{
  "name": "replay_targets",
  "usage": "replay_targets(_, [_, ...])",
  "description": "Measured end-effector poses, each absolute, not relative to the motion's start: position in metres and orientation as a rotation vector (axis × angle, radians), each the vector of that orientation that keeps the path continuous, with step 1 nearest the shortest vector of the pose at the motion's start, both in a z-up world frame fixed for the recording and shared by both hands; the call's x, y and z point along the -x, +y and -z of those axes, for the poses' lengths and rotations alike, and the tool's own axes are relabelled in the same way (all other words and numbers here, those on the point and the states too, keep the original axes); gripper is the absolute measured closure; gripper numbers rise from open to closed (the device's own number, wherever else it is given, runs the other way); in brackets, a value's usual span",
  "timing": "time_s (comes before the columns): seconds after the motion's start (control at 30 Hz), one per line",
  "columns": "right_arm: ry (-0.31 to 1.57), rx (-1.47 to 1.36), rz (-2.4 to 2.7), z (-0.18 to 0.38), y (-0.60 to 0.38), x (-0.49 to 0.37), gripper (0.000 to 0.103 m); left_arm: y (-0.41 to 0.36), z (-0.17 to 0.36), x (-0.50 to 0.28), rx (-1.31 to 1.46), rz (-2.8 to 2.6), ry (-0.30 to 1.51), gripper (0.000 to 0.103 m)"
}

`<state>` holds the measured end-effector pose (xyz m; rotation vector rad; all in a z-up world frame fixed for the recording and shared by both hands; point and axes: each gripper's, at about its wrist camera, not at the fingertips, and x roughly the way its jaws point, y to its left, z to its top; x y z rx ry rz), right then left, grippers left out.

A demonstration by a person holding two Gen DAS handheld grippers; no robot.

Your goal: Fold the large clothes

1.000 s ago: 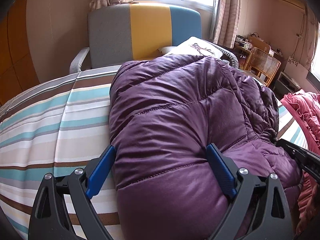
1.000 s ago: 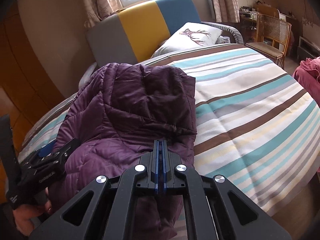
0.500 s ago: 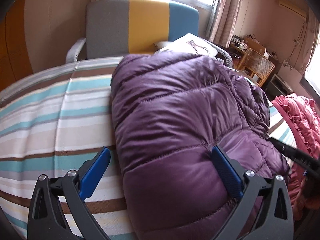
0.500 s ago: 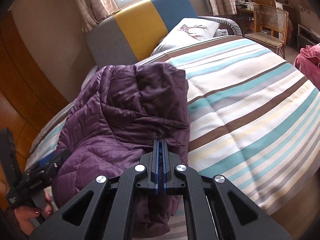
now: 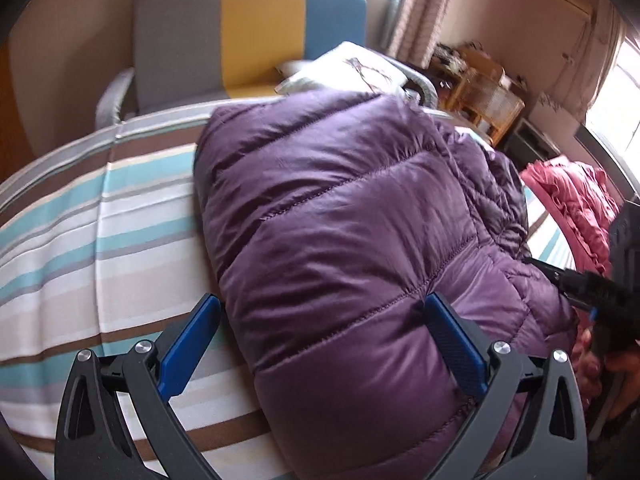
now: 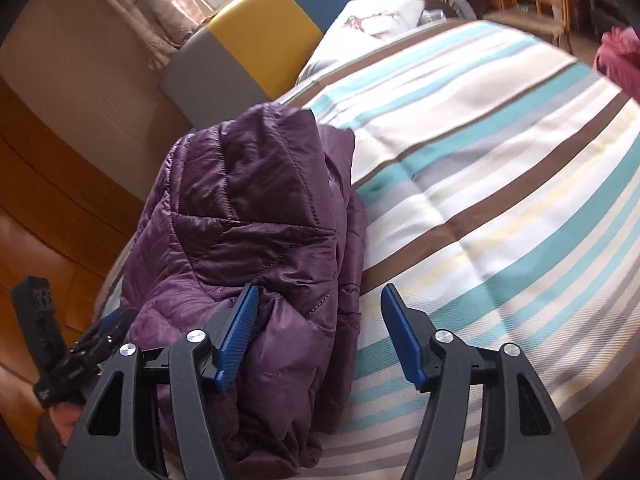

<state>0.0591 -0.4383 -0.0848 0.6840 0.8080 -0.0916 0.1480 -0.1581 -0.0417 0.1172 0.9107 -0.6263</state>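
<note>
Your purple jacket (image 5: pixel 340 248) lies folded on the striped bedspread (image 5: pixel 92 240). Its near end bulges between the spread fingers of your left gripper (image 5: pixel 320 340). Your right gripper (image 6: pixel 320 332) is open too, its left finger against the jacket's edge (image 6: pixel 256 240).

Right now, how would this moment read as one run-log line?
left tongs: open, straddling purple puffer jacket | right tongs: open at jacket edge | jacket: folded on striped bed
</note>
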Motion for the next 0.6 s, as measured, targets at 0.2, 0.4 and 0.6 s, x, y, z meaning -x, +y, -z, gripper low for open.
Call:
replay_targets(0.2, [0.887,-0.765,0.02,0.106,-0.448,-0.084,0.042,-0.157,0.053,-0.165,-0.104,0.673,0.998,0.002])
replay_targets(0.4, [0.91,-0.755,-0.033,0.114,-0.452,-0.099,0.042,-0.155,0.061,-0.177,-0.039,0.724,1.034,0.002])
replay_targets(0.6, [0.907,-0.827,-0.093,0.12,-0.459,-0.108,0.053,-0.161,0.062,-0.178,-0.066,0.725,1.016,0.002])
